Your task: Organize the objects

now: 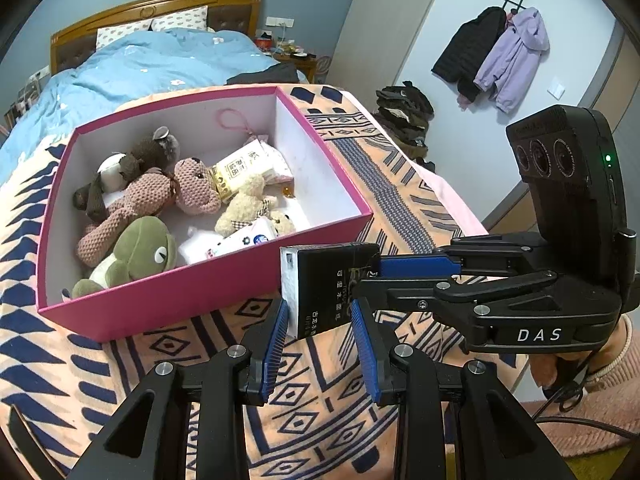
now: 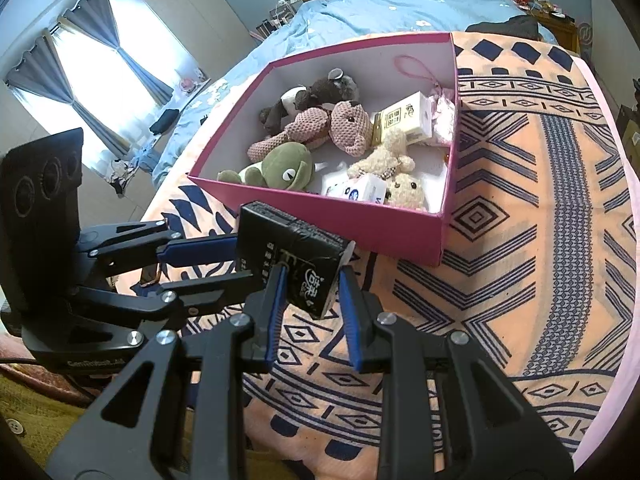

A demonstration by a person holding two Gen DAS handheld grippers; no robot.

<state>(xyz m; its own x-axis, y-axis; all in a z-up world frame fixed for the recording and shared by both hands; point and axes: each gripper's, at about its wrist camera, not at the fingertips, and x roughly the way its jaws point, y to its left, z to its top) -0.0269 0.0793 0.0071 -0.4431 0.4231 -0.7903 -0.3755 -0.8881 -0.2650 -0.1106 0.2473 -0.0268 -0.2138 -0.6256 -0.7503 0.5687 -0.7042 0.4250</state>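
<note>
A black tissue pack (image 1: pixel 320 288) is held in the air just in front of the pink box (image 1: pixel 224 284). In the left wrist view my left gripper (image 1: pixel 320 344) is open, its blue pads either side of the pack's lower end. My right gripper (image 1: pixel 370 270) comes in from the right and is shut on the pack. In the right wrist view the pack (image 2: pixel 288 260) sits between my right gripper's pads (image 2: pixel 312 296), and the left gripper (image 2: pixel 224 260) reaches it from the left. The box (image 2: pixel 360 228) holds plush toys and tissue packs.
The box stands on a patterned orange and navy blanket (image 2: pixel 520 240) on a bed with a blue duvet (image 1: pixel 160 64). Inside are a green frog plush (image 1: pixel 140 252), a pink bear (image 1: pixel 160 196) and a cream bear (image 2: pixel 384 156). Jackets (image 1: pixel 496 52) hang on the wall.
</note>
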